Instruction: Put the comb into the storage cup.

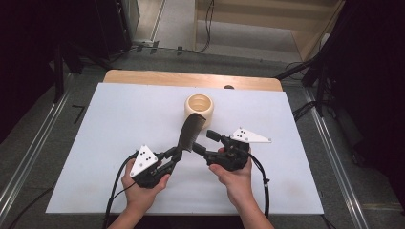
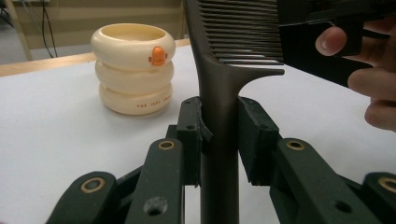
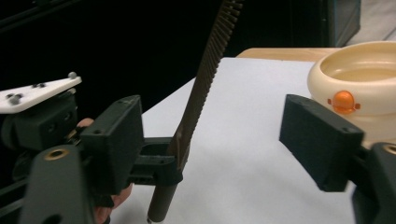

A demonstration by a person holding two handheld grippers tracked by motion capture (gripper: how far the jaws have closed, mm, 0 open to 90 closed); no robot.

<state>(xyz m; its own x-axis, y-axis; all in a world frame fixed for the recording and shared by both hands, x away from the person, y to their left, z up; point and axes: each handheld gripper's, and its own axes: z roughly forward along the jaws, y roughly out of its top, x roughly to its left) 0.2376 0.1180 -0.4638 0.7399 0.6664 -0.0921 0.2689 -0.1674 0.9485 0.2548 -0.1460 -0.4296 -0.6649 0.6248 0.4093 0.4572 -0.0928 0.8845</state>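
Nearest me, the left gripper (image 1: 175,156) pinches the handle of a dark comb (image 1: 190,132), holding it upright over the white table (image 1: 119,124). It looks light, stiff and slick; the plain handle is the safe hold, not the thin teeth. The right gripper (image 1: 206,142) stands open beside those teeth, gripping nothing. Beyond sits a cream ringed cup (image 1: 199,108).

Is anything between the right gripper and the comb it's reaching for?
Nothing visible. The comb, clamped by its handle in the left gripper, stands between the right gripper's open jaws, with only air beside it. The cup sits farther back.
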